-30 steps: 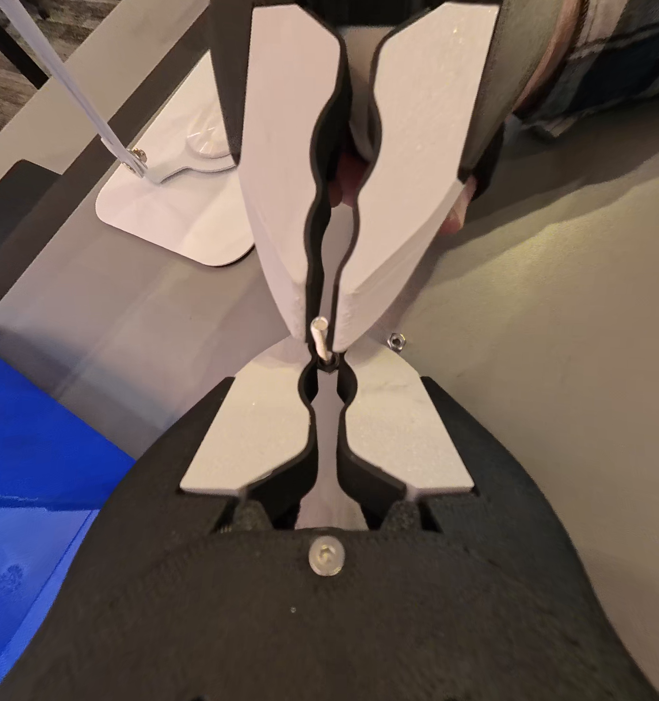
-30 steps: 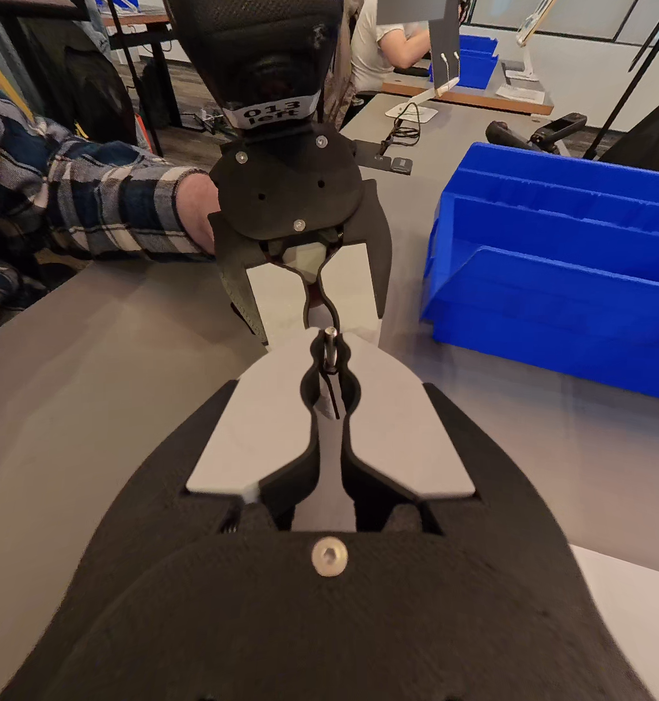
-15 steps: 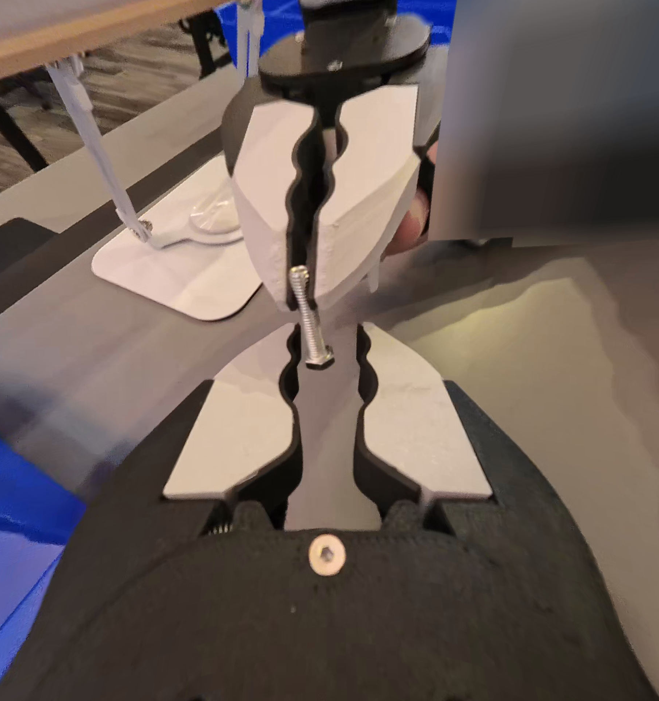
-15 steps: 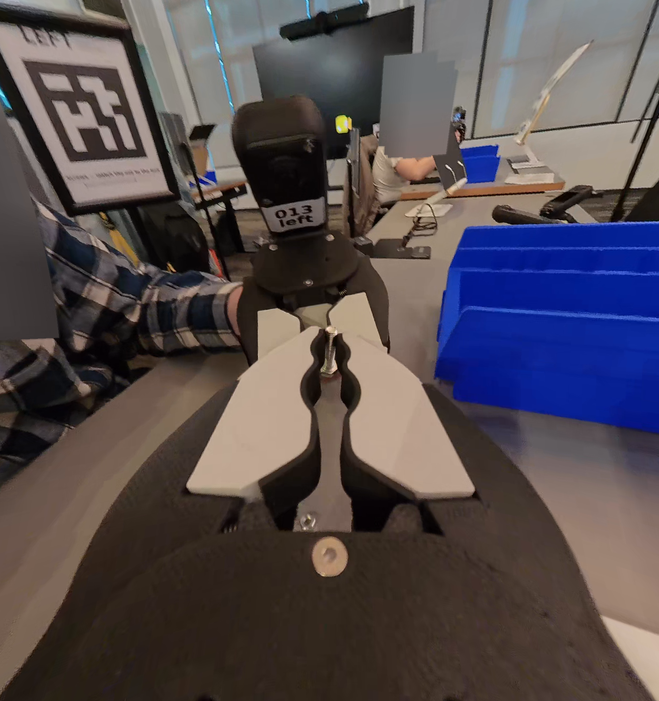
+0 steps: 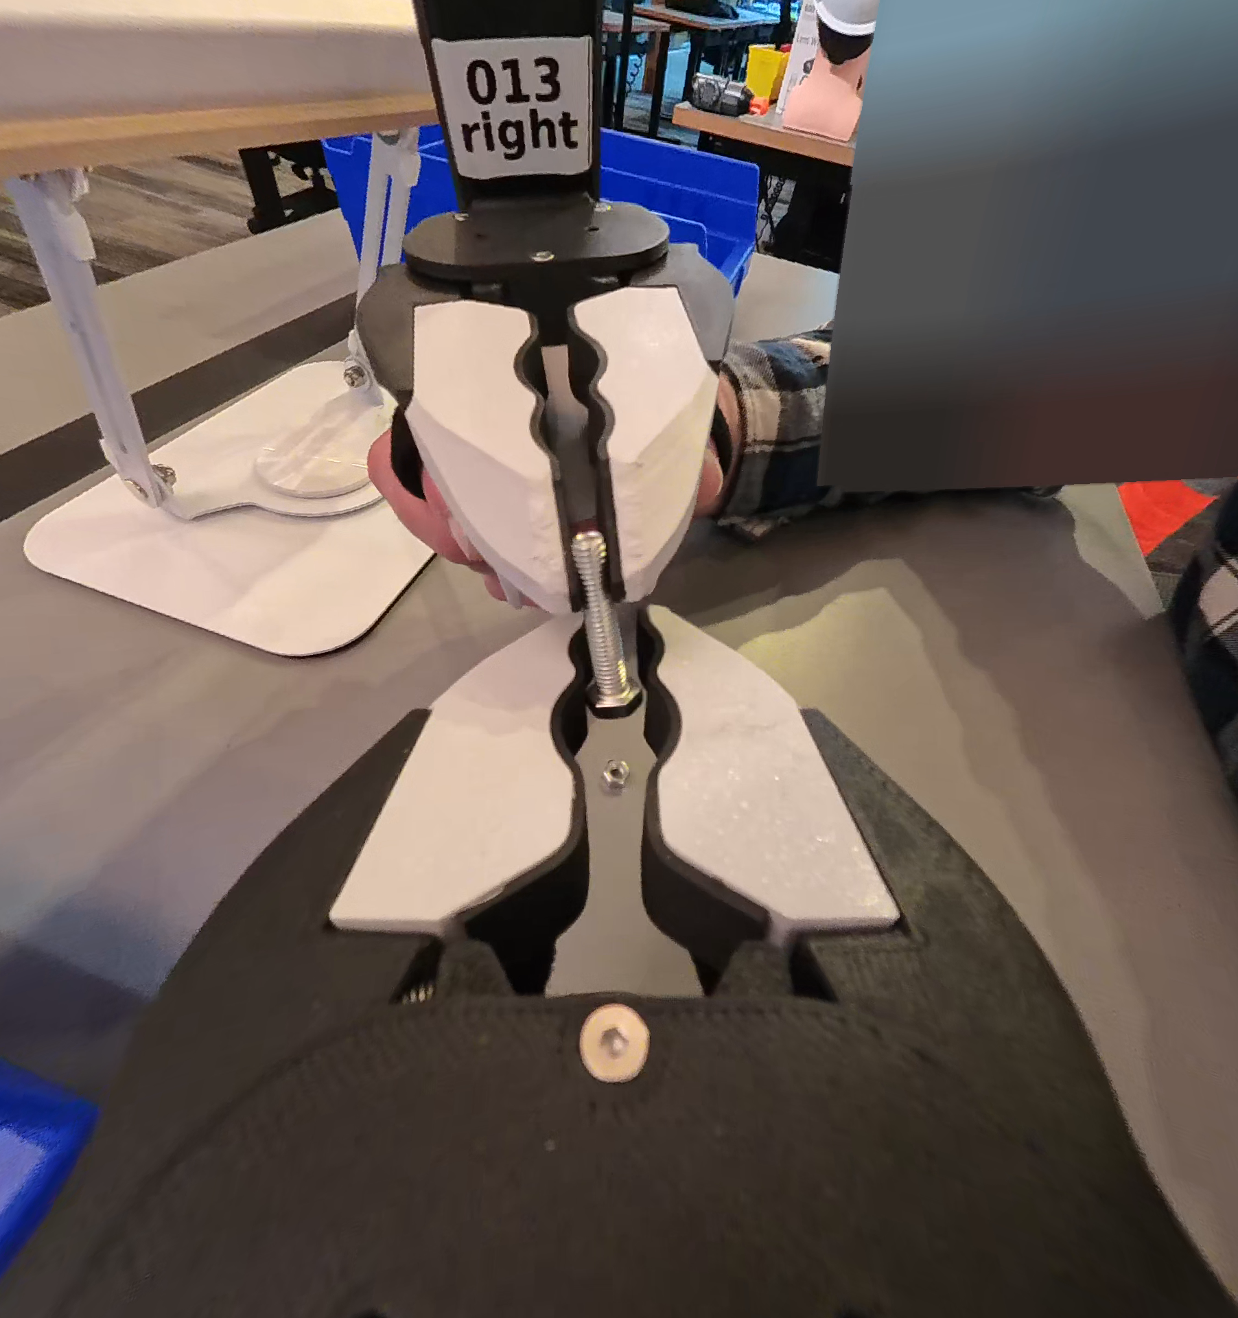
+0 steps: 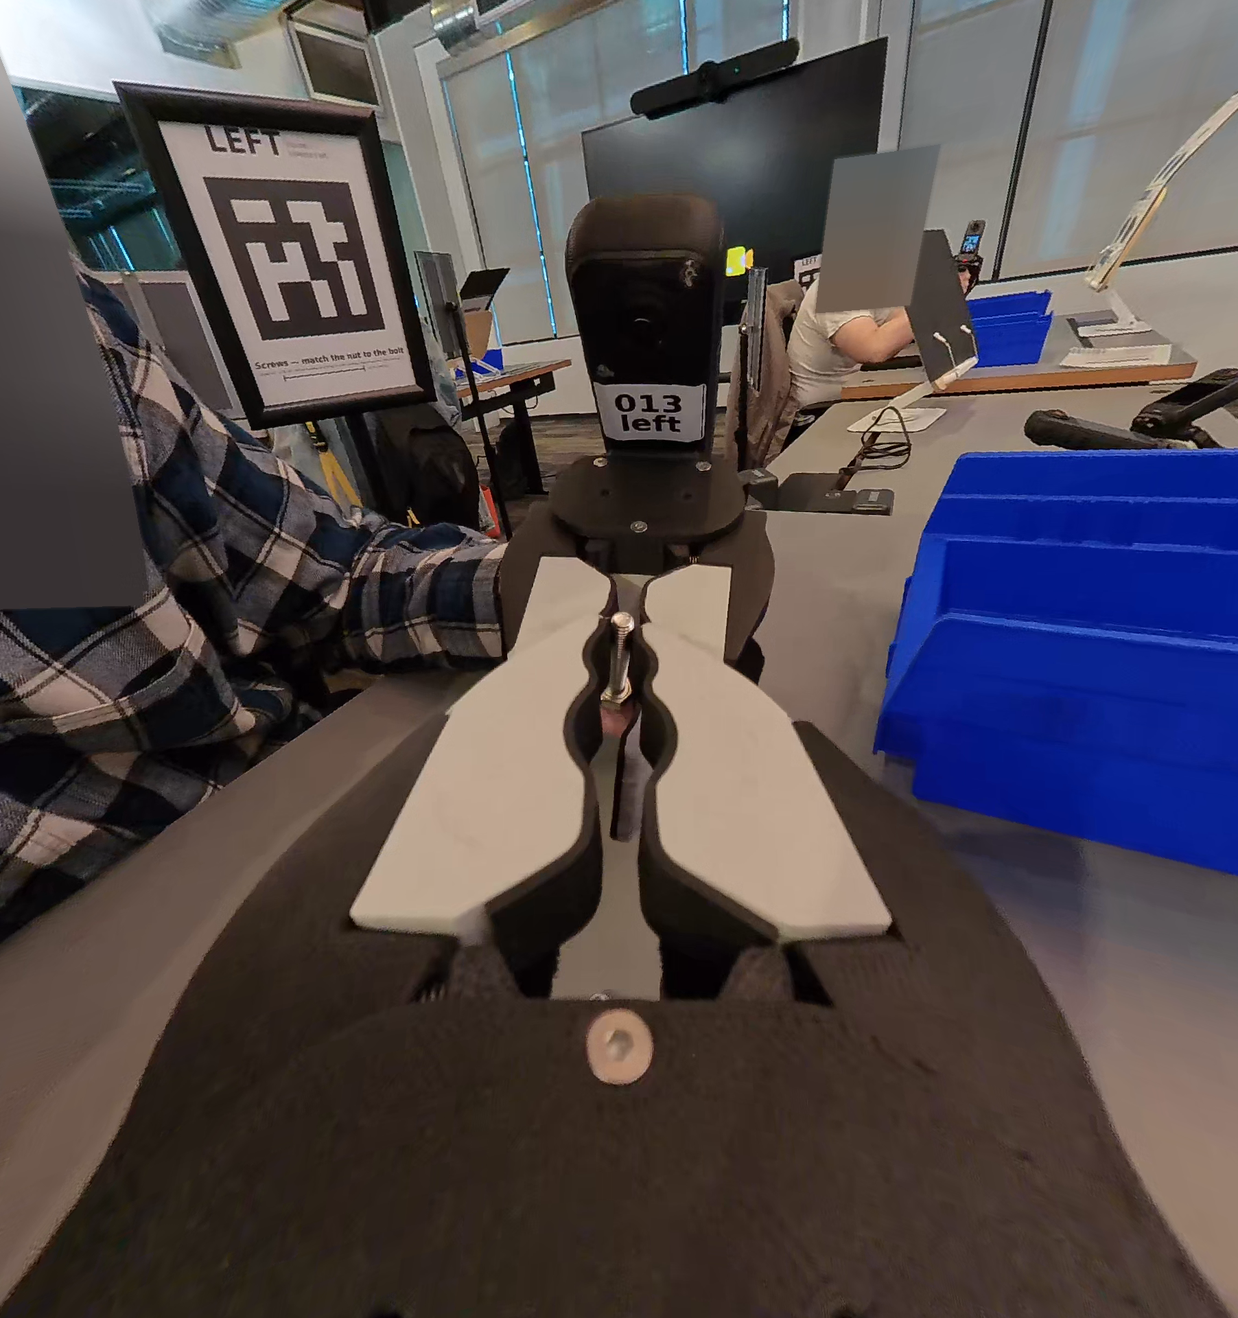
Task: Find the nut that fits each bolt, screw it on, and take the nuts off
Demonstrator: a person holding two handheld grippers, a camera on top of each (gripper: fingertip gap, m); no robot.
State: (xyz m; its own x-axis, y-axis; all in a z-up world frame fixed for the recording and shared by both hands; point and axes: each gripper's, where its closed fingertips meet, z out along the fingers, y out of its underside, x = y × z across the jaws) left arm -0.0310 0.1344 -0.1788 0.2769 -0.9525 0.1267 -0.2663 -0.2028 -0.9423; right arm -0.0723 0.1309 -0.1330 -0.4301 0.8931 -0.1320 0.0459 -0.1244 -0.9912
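Left wrist view: white stand base on the grey table at left. Centre: right gripper faces the camera, fingers closed on the round-headed end of a silver bolt. The bolt's threaded shank reaches toward the camera and carries a hex nut at its near end. That nut sits between the tips of the left gripper, jaws narrowed around it; whether the pads press it, cannot tell. Only this view shows a loose nut on the table, seen through the jaw gap.

Right wrist view: plaid sleeve at left, left gripper centre, same bolt end-on with nut nearest the lens. Only here: blue bins at right.
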